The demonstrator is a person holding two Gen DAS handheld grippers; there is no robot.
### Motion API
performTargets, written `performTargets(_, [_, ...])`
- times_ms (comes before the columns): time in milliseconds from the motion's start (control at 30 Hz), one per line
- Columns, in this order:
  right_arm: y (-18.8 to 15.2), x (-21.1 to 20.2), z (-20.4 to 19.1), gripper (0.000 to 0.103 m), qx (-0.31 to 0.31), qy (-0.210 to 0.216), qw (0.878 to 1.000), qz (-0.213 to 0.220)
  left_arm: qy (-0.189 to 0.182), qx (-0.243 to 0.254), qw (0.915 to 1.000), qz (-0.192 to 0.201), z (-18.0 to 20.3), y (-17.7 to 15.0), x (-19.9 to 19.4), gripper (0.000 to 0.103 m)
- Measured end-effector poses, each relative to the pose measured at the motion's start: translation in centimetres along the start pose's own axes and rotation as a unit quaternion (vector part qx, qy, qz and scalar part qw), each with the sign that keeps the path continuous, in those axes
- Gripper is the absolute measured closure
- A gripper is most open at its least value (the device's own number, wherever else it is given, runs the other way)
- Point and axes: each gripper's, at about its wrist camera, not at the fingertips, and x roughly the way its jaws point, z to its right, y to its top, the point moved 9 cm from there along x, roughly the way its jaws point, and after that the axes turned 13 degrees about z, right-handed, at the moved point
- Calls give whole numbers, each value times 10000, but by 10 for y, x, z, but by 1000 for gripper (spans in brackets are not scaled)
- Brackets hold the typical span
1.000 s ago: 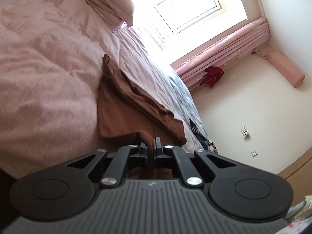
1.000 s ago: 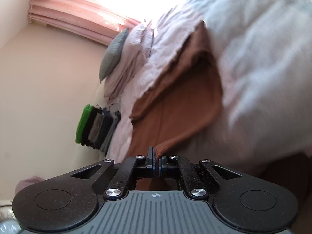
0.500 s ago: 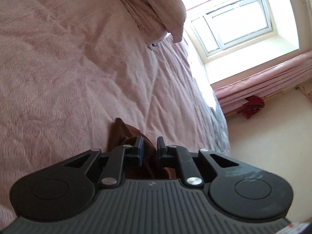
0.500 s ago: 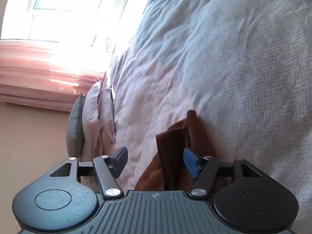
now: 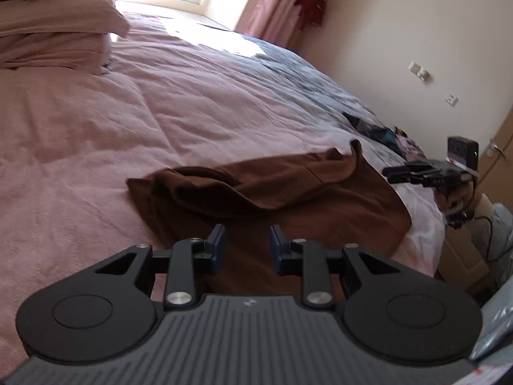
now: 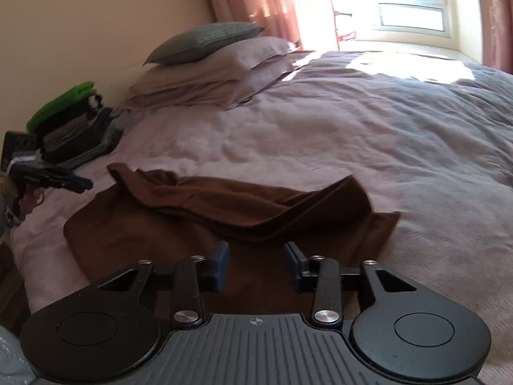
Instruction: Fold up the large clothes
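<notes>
**Both grippers free above a half-made fold**

The brown garment [image 5: 275, 192] lies on the pink bedspread [image 5: 96, 122], near the bed's near edge. In the left wrist view it fills the centre, with a loose doubled layer bunched across its far side from 10 o'clock to 1 o'clock. The left gripper [image 5: 247, 245] hangs just above the near cloth, its fingers spread and holding nothing. The right gripper [image 6: 257, 261] is likewise parted and empty over the same garment [image 6: 224, 218]; in its view the rumpled upper layer runs from 10 o'clock to 2 o'clock.

The fold looks laid but untidy: the top layer is ridged and its edge wavers rather than matching the layer under it. To do this step well, I judge each gripper should take one end of that loose upper edge, pinching only the top layer, then draw the ends apart until the ridge flattens before lowering it square. Grabbing both layers would likely drag the whole piece. The stack of folded clothes [image 6: 69, 128] sits at 9 o'clock in the right view, well apart.
</notes>
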Motion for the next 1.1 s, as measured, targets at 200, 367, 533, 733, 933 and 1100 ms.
performTargets(200, [-16,87,8,78,-579,-537,9946,-680,423,473,9960,-634,-8,-17,77,80])
performTargets(367, [42,105,69,78,348,-1419,9890,212,1431,-688,9865,390,-71,44,93,78])
performTargets(533, [47,70,102,75,1091,-1549,9808,463,1789,-1750,9638,924,-118,61,64,74])
performTargets(733, [36,35,117,56,1980,-1151,9699,829,1323,-2084,9661,756,-114,46,60,54])
performTargets(933, [32,50,115,56,1582,-1255,9774,632,1392,-1451,9783,493,-101,40,84,54])
performTargets(1100, [28,65,113,93,1108,-1408,9825,506,1467,-883,9845,373,-92,38,96,72])
